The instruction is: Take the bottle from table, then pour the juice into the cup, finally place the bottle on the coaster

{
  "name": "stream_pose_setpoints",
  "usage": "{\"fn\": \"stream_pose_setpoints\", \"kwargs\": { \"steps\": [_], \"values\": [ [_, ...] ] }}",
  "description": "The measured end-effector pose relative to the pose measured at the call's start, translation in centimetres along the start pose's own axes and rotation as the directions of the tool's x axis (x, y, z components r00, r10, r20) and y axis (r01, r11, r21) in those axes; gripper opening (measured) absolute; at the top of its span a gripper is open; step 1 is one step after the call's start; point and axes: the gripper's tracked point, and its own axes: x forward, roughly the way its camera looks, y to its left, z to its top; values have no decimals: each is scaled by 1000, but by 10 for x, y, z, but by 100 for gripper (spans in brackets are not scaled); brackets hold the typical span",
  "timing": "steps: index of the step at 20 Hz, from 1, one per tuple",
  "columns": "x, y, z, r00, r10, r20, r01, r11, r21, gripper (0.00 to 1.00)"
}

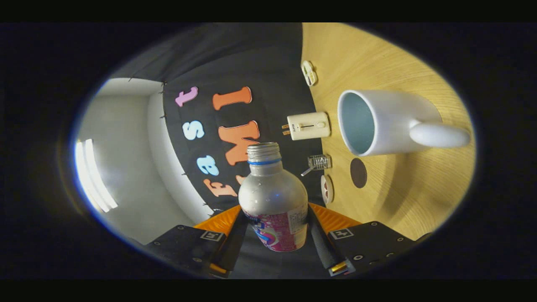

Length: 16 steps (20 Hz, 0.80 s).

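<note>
The gripper (275, 228) is clamping the uncapped bottle (275, 201) at lower centre, tipping it toward the cup (379, 121) at upper right on the desk (402, 193); pouring is under way or near, coaster (358, 173) placement remaining.

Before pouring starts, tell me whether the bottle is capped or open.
Open. The bottle, held between the claw fingers, shows a bare threaded neck with no cap, only a ring below the mouth. Its contents cannot be told.
</note>
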Motion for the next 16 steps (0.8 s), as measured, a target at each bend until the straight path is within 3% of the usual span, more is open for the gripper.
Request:
{"fn": "stream_pose_setpoints", "kwargs": {
  "steps": [3, 5, 9, 11, 16],
  "values": [
    [-2, 5, 1, 999, -30, 12, 32, 983, -181, 76],
    [-5, 12, 1, 999, -49, 21, 53, 949, -312, 76],
    [-6, 30, 8, 997, -54, 57, 76, 843, -533, 76],
    [0, 36, 9, 996, -66, 67, 94, 768, -633, 77],
    [13, 50, 3, 996, -57, 70, 90, 638, -765, 76]
  ]
}}
